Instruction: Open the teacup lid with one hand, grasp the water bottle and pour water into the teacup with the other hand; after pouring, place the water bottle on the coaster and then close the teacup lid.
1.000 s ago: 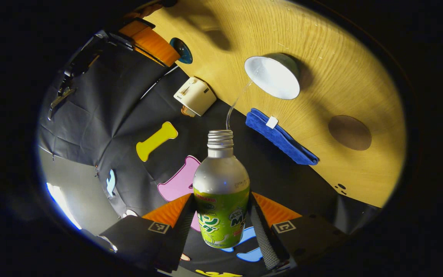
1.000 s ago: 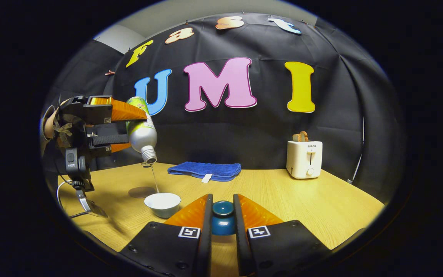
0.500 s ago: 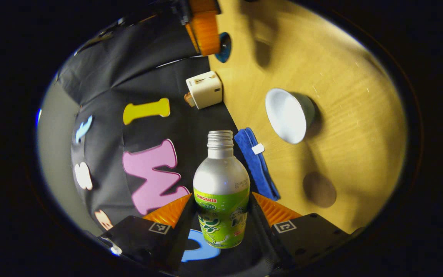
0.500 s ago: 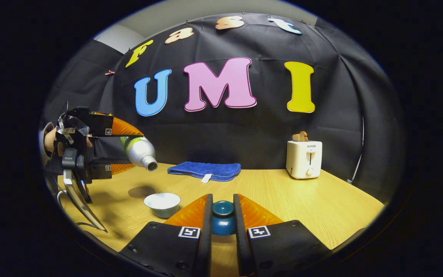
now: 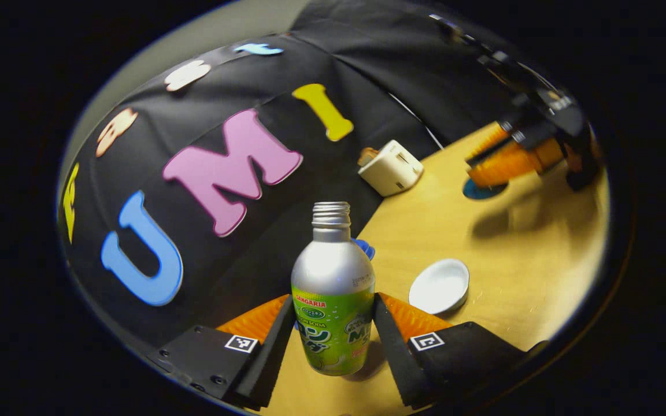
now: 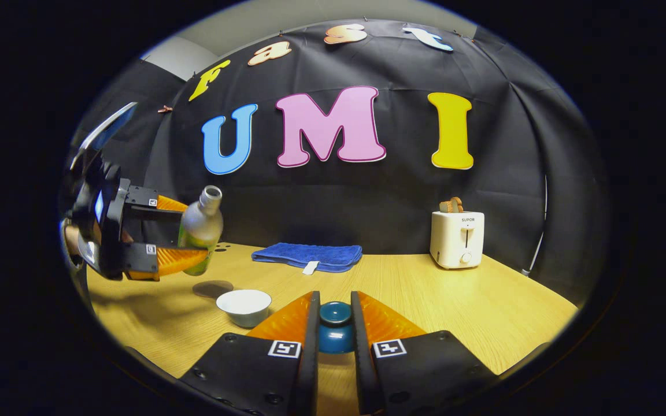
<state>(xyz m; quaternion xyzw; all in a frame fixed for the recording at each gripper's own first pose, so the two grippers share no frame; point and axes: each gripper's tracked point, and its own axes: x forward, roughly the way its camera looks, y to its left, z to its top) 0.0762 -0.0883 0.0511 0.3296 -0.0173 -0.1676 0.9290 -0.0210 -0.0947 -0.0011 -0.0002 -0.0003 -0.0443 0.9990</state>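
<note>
jaws of left gripper [image 5: 333, 341] clamp uncapped water bottle [image 5: 333, 300], nearly upright above tabletop [image 6: 425, 300]; right gripper [image 6: 335, 335] jaws pinch teacup lid [image 6: 335, 329]. open teacup [image 6: 244, 306] beside coaster [image 6: 213, 288], contents unclear.

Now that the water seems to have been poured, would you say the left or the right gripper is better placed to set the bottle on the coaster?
Left. The left gripper already grips the bottle, nearly upright, just above the coaster beside the teacup. The right gripper is busy, its jaws shut on the lid.
</note>
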